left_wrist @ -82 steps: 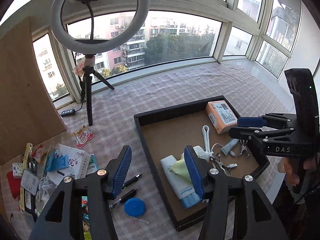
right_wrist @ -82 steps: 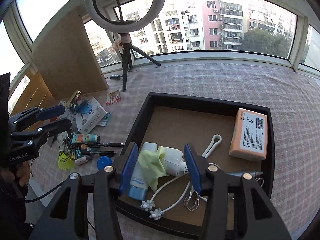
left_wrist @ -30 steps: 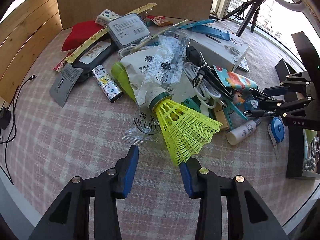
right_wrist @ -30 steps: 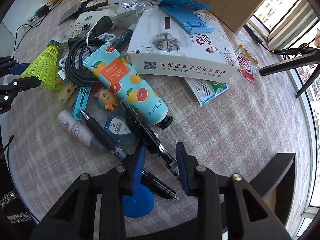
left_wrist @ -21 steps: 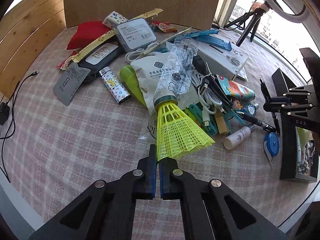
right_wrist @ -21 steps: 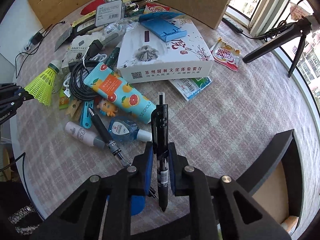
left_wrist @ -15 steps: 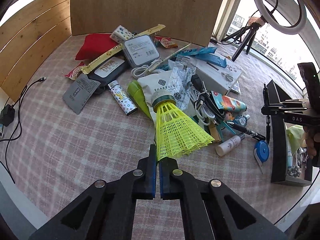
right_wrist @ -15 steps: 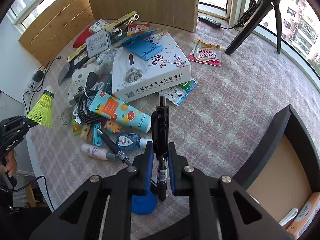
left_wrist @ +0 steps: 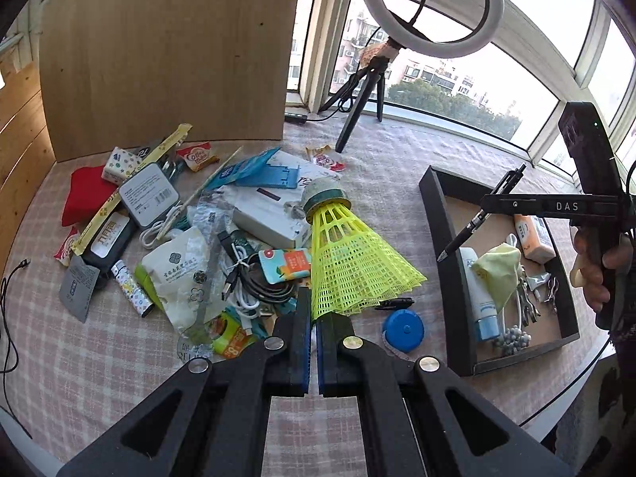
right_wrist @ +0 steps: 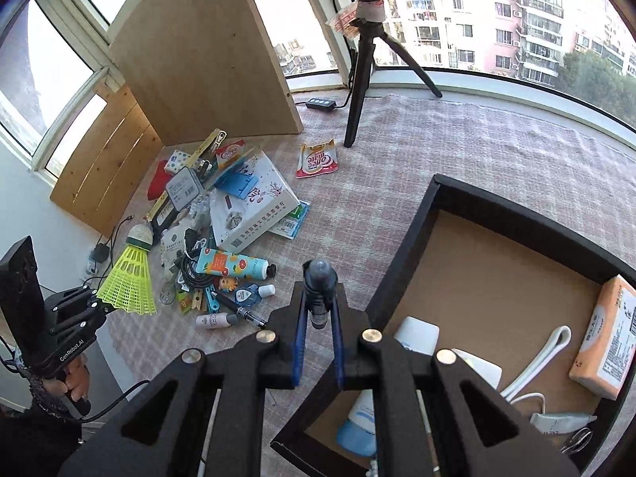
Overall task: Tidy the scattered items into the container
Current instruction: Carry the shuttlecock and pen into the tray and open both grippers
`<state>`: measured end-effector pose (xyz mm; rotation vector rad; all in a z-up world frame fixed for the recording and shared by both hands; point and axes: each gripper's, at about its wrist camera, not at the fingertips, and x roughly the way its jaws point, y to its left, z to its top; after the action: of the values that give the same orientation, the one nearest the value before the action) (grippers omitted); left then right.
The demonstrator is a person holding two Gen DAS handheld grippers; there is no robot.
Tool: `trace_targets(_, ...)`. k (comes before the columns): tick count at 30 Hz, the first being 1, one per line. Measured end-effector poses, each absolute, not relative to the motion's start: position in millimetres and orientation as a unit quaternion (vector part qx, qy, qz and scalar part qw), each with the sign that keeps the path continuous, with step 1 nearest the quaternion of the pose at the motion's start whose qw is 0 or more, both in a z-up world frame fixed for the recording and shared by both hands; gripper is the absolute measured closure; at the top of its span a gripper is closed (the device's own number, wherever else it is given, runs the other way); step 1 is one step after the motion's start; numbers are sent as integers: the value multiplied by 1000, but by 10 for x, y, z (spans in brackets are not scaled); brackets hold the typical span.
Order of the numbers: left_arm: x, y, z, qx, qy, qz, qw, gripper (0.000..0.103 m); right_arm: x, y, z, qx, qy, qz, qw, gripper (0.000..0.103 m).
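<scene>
While the left gripper (left_wrist: 313, 320) pinched the yellow shuttlecock (left_wrist: 349, 262) — jaws fully shut — the right gripper's (right_wrist: 318, 310) jaws were closing on a black pen (right_wrist: 319, 290).

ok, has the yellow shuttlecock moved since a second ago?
Yes. The yellow shuttlecock, pinched by its skirt in the left gripper, has been lifted off the table clutter; it now hangs above the black cable coil.

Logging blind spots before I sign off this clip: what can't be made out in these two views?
- Black pen, right wrist view: seen end-on between the right gripper's blue pads, so its length is hidden.
- Black tray, right wrist view: gripper frame covers the near contents.
- Yellow shuttlecock, left wrist view: skirt hides clutter behind it.
- White box: print too small to read.
</scene>
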<state>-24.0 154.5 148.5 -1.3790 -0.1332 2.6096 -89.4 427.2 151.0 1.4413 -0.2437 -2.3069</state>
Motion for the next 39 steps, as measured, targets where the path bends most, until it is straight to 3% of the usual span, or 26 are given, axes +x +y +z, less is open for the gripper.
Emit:
trace_targets(16, -716, 3429, 1790, -425, 27, 862, 277, 101, -388, 5645, 1580, 520, -149, -837, 79, 91)
trace_targets(17, -774, 3523, 1800, -422, 30, 860, 287, 98, -420, 5656, 1575, 521, -145, -838, 71, 91)
trace_targets(20, -930, 3751, 1791, -425, 52, 862, 272, 49, -518, 5695, 1564, 528, -127, -839, 19, 62)
trace_targets(21, -944, 3762, 1799, -417, 51, 866, 271, 49, -528, 5716, 1575, 522, -125, -844, 8, 50)
trace_targets(22, -954, 3767, 1797, -415, 52, 868, 269, 49, -536, 5736, 1591, 514, -124, -849, 2, 48)
trace_targets(39, -733, 2718, 1786, -430, -12, 879, 208, 51, -619, 5266, 1695, 485, -128, -862, 75, 48)
